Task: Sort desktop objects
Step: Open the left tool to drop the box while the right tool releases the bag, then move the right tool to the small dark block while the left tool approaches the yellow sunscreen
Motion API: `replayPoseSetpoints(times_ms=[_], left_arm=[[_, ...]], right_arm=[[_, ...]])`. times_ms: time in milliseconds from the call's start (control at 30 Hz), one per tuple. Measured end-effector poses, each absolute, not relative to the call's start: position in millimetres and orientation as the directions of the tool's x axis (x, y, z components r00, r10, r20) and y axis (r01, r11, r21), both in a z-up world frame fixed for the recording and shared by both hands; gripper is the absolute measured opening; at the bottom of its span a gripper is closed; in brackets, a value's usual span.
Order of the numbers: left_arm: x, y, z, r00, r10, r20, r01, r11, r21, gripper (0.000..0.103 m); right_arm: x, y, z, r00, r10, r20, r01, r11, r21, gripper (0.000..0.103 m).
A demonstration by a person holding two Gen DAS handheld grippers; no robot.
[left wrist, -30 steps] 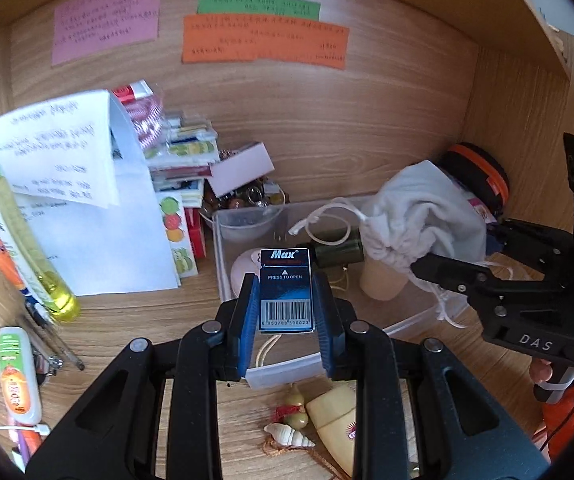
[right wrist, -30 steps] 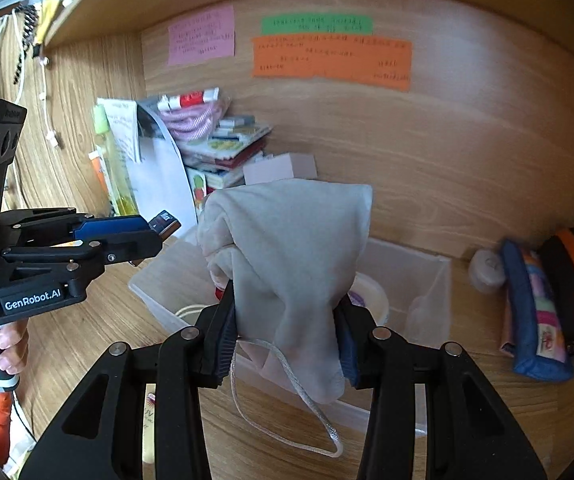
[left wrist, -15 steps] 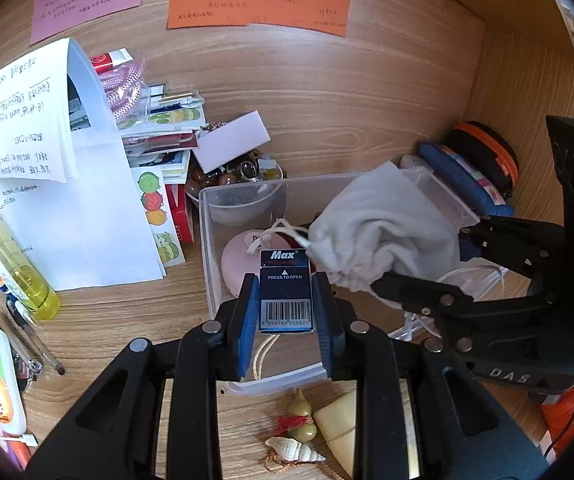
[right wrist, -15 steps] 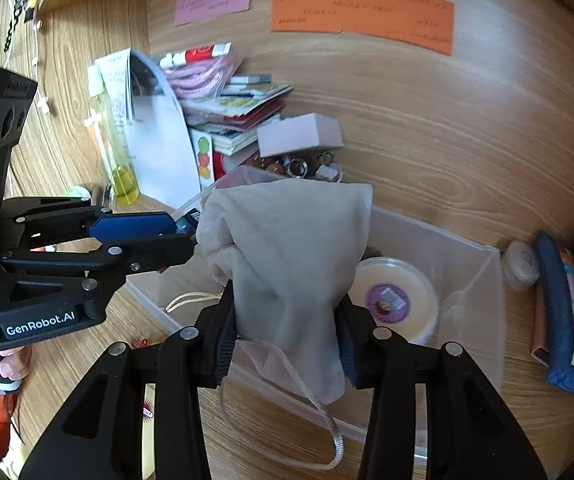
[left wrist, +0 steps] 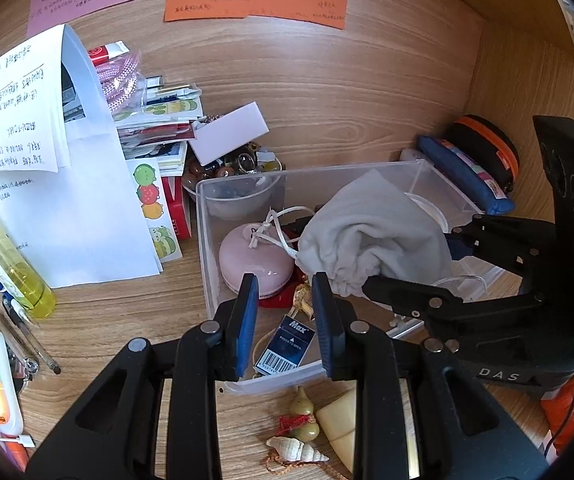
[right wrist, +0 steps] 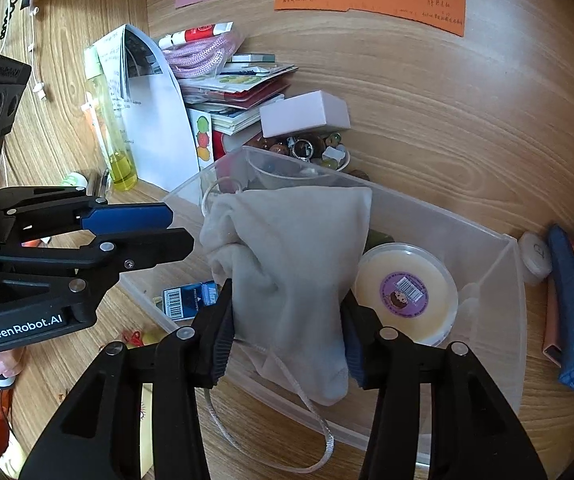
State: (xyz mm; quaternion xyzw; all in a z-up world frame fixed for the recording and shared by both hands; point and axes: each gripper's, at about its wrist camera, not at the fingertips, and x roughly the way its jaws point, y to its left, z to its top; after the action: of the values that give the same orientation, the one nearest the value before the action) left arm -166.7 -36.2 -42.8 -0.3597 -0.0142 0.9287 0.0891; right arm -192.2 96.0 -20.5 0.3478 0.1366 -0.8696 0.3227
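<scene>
1. Left gripper (left wrist: 283, 316) standing open and empty; staple box (left wrist: 285, 346) lying loose in clear bin (left wrist: 371, 168).
2. Right gripper (right wrist: 287, 332) having just been widening, pouch (right wrist: 287, 264) between its pads, hanging over bin; drawstring (right wrist: 287, 404) trailing outside, risking snagging the rim.

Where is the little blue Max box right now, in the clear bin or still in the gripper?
In the bin. The Max box lies flat on the clear bin's floor, free of the left gripper.
</scene>
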Motion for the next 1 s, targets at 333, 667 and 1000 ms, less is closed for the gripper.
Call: replayPoseSetpoints(times_ms=[333,667,1000], left_arm=[[-160.7,-36.3,-32.9,-0.729,0.193,-0.657,-0.160,-0.981,-0.111,0.037],[-135.6,-37.6,-18.0,-0.760,0.144,-0.633,-0.131,-0.989,-0.067,0.047],[-91.5,-35.4,-6.1,-0.799,0.088,-0.595,-0.086,-0.996,-0.032,0.073]], right_arm=[[-195.7,98.7,-20.5,-0.518,-0.461,-0.721,0.649,-0.761,0.020,0.047],[-171.8,108.4,5.0,-0.593,-0.468,-0.655,0.632,-0.774,-0.019,0.070],[-130.3,123.9,16.1,-0.617,-0.481,-0.623,0.628,-0.778,-0.021,0.074]])
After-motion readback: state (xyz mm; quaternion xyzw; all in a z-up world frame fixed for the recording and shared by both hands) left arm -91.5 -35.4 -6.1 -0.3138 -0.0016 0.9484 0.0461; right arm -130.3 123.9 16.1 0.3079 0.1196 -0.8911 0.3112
